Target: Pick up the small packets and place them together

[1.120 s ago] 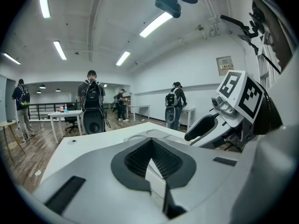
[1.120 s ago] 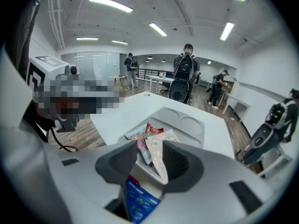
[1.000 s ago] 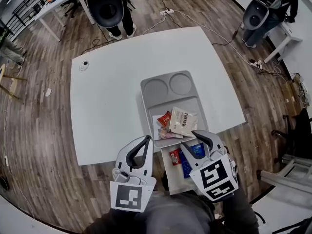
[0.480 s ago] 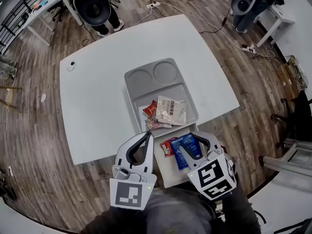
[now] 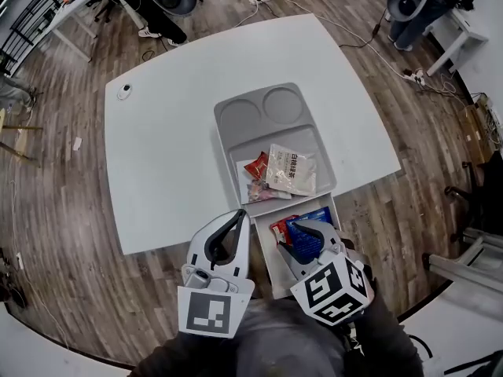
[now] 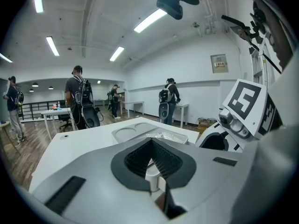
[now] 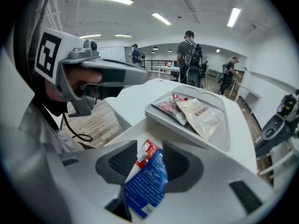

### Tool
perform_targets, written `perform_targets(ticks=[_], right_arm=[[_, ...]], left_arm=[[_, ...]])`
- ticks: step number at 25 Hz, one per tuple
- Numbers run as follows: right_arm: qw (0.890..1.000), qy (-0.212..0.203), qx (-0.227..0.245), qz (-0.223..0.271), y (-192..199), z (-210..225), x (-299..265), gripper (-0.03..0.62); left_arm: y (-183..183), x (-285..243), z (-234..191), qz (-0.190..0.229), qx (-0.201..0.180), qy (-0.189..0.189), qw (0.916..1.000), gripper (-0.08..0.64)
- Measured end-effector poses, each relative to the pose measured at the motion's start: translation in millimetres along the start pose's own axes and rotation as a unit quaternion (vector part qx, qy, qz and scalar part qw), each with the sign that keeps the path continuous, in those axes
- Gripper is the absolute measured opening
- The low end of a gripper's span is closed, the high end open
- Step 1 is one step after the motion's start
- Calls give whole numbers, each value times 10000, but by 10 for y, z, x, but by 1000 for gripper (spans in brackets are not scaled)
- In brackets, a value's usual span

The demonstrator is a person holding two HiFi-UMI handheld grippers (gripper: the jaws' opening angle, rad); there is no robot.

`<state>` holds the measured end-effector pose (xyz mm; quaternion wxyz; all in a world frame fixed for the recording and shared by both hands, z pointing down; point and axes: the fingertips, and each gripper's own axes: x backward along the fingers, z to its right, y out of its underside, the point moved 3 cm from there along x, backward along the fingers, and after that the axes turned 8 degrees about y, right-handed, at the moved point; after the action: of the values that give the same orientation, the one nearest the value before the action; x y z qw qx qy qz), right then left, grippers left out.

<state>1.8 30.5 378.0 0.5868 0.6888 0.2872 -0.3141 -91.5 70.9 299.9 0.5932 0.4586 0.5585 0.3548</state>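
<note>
A white surface (image 5: 173,148) is seen from above. A grey tray (image 5: 238,120) is placed on it, and a small white box (image 5: 271,269) stands at its near edge. In the tray, a pale packet (image 5: 291,170) and a red packet (image 5: 256,166) are lying close together with one more. In the box, a blue packet (image 5: 316,215) is lying flat, and a second red packet (image 5: 280,228) is touching its left side.

The right claw (image 5: 311,228) is held over the box with its jaws apart. The blue packet is seen between them, but it is not yet pressed by the pads. The left claw (image 5: 236,217) is held just beside the box with its jaws together, and nothing is carried in it.

A mistake is possible here. The blue packet is thin and flat, so it may be pushed along the floor of the box instead of being gripped. Because the red packet is touching it, both may be caught together, or the red one may be dragged. The light box may also be shifted if it is pressed by a jaw.

Compared with one second ago, the right claw has been lowered onto the blue packet, which was more exposed then. The opening of its jaws is unchanged. The left claw has hardly been moved, and the packets in the tray are lying as before.
</note>
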Motion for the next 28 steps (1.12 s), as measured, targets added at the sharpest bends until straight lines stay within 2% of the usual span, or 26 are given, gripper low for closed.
perform_targets(ticks=[5, 12, 17, 24, 28], right_arm=[[9993, -260, 179, -189, 48, -107, -178, 169], [9968, -417, 502, -469, 101, -178, -379, 167], [9956, -365, 724, -467, 105, -164, -484, 169], [9944, -705, 712, -339, 86, -149, -519, 167], [9936, -590, 910, -323, 73, -127, -541, 88]], left_arm=[[92, 58, -108, -75, 114, -169, 9998, 0], [210, 66, -246, -145, 196, -319, 9992, 0], [292, 60, -310, -166, 272, -435, 9985, 0], [298, 37, -382, -124, 259, -539, 9981, 0], [306, 4, -388, -116, 259, -561, 9980, 0]])
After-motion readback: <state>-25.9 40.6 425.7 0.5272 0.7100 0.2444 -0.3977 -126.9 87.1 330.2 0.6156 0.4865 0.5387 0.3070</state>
